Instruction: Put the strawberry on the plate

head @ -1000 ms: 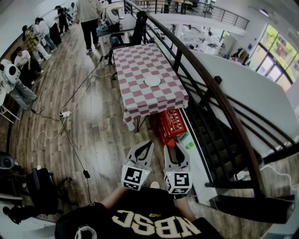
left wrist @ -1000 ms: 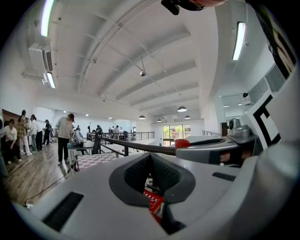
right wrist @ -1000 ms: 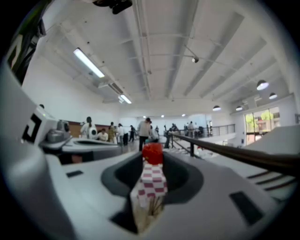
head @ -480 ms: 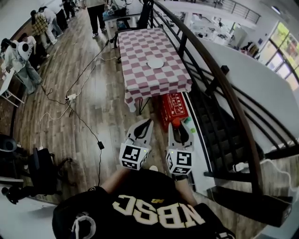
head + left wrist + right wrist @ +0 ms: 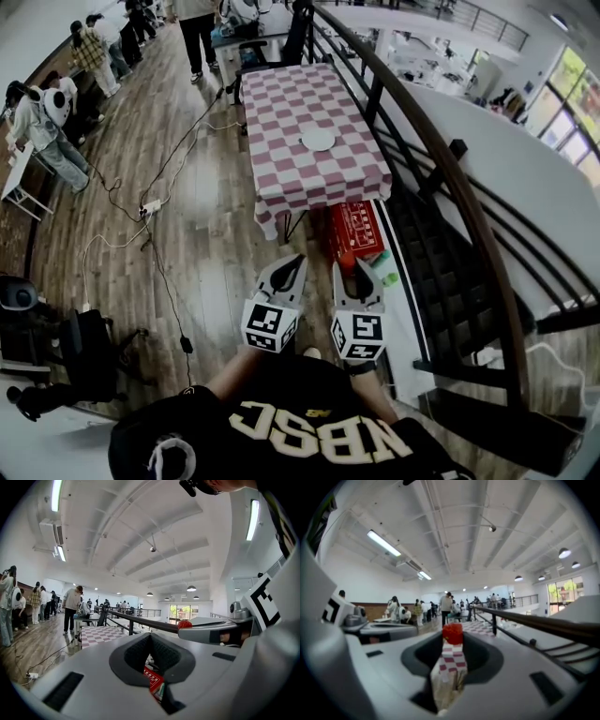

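Over open wooden floor (image 5: 216, 244), both tongs are held out side by side at waist height, near each other but apart. The left tongs (image 5: 298, 260) are closed tip to tip and empty. The right tongs (image 5: 359, 266) stand partly open, clamped on the strawberry (image 5: 452, 633), which sits right at their tips.

Well ahead stands the worktop (image 5: 281, 112) under a red-and-white checked cloth, its short near edge facing the tongs. The plate (image 5: 318, 140) lies about mid-worktop, away from every edge. A stretch of bare floor separates the tongs from that near edge.

Along the right, a dark railing (image 5: 486, 248) runs just beside the worktop's long right edge and on past the right tongs, closing off that side. A red box (image 5: 356, 230) lies on the floor at the worktop's near right corner, between it and the right tongs.

To the left the floor is wider. A corded power strip (image 5: 150, 206) lies there, well apart from the tongs. People (image 5: 56, 122) stand along the left wall and beyond the worktop's far end.
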Demonstrator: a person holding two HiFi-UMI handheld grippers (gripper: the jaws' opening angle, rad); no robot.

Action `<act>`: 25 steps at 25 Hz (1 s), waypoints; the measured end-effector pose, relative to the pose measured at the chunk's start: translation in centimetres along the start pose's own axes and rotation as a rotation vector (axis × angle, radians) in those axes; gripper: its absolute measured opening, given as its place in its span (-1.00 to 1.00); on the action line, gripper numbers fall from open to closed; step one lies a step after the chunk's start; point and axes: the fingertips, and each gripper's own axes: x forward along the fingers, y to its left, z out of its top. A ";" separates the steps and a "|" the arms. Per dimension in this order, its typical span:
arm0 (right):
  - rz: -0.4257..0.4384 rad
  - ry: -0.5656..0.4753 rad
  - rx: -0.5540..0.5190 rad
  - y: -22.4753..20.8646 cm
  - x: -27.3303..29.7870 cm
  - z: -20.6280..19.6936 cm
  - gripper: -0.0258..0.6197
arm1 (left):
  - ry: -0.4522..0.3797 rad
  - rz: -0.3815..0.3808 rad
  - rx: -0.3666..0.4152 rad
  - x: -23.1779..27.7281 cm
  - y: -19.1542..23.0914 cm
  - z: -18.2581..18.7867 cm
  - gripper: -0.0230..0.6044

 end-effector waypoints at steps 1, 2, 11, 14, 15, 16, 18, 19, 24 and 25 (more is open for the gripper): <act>-0.002 0.006 0.004 -0.2 0.9 -0.3 -0.50 | 0.006 -0.010 -0.001 0.8 0.5 -0.2 -0.90; -0.006 0.013 0.009 -0.4 2.0 -0.5 -0.50 | 0.010 -0.020 -0.001 1.7 1.1 -0.3 -0.90; -0.035 0.010 -0.059 -1.2 15.8 3.8 -0.50 | -0.060 -0.049 0.008 11.5 11.9 3.0 -0.90; -0.023 0.006 -0.090 -0.4 20.2 5.1 -0.50 | -0.084 -0.055 -0.028 14.0 15.5 4.6 -0.90; -0.021 0.009 -0.097 -0.2 21.4 5.4 -0.50 | -0.093 -0.059 -0.033 14.6 16.5 5.1 -0.90; -0.020 0.011 -0.098 0.0 22.5 5.7 -0.50 | -0.100 -0.063 -0.038 15.1 17.4 5.6 -0.90; -0.024 0.006 -0.087 0.2 24.6 6.1 -0.50 | -0.108 -0.069 -0.054 16.0 19.2 5.9 -0.90; -0.029 0.004 -0.080 0.1 25.4 6.2 -0.50 | -0.108 -0.071 -0.069 16.5 19.9 5.8 -0.90; -0.035 0.050 -0.061 -1.8 29.4 5.2 -0.50 | -0.056 -0.070 -0.114 20.0 22.1 4.0 -0.90; -0.030 0.054 -0.057 -2.4 30.2 5.2 -0.50 | -0.048 -0.068 -0.111 20.8 22.4 3.8 -0.90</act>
